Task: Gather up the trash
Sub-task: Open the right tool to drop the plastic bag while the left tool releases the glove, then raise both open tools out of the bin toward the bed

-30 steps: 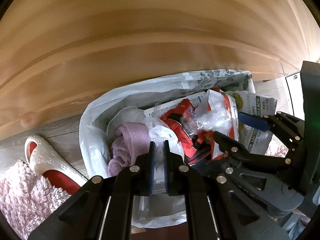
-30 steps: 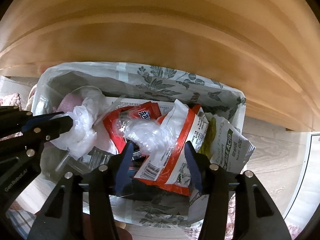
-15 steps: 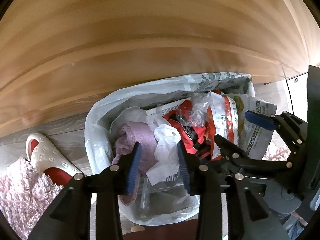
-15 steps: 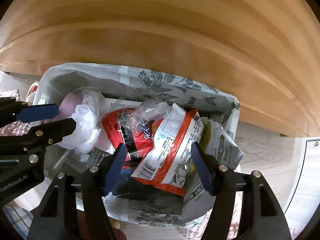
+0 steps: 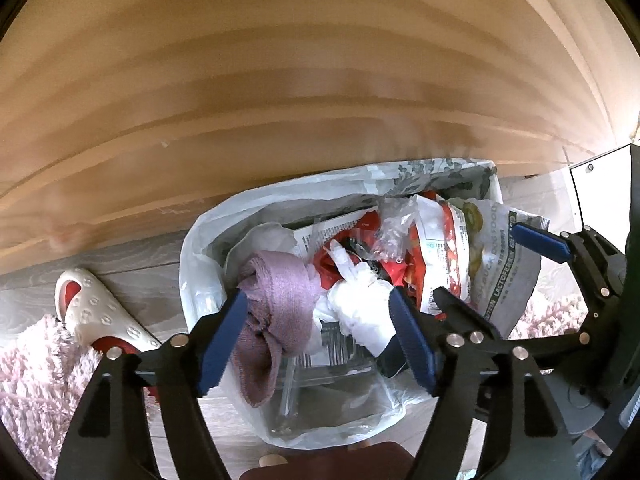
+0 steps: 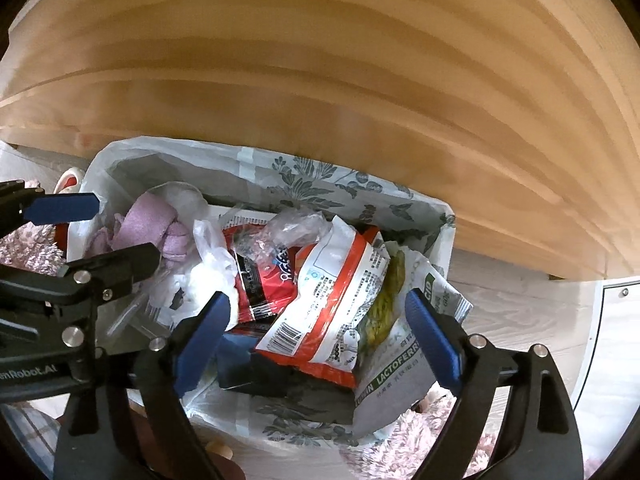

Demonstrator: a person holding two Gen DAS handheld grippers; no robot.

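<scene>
A bin lined with a white leaf-print bag (image 5: 192,264) (image 6: 320,184) is piled with trash. My left gripper (image 5: 316,308) hangs over a purple cloth (image 5: 280,280) and a crumpled white plastic bag (image 5: 360,308). Its jaws are opening and its pads touch nothing. My right gripper (image 6: 318,302) hovers over a red-and-white snack wrapper (image 6: 328,288), its jaws also opening and free of the wrapper. Crumpled clear plastic (image 6: 292,224) lies on the heap behind. A grey dog-food bag (image 6: 400,368) sticks out at the right rim. Each gripper appears in the other's view: the right gripper (image 5: 480,264), the left gripper (image 6: 116,230).
A pale wooden panel (image 5: 280,80) rises right behind the bin. A white and red slipper (image 5: 92,312) and a pink shaggy rug (image 5: 36,364) lie on the grey floor to the left. More pink rug (image 6: 408,432) lies at the bin's right corner.
My left gripper went from shut on the white plastic bag to wide apart, and the bag now rests in the bin. The right jaws spread wider; the clear plastic slid back onto the heap.
</scene>
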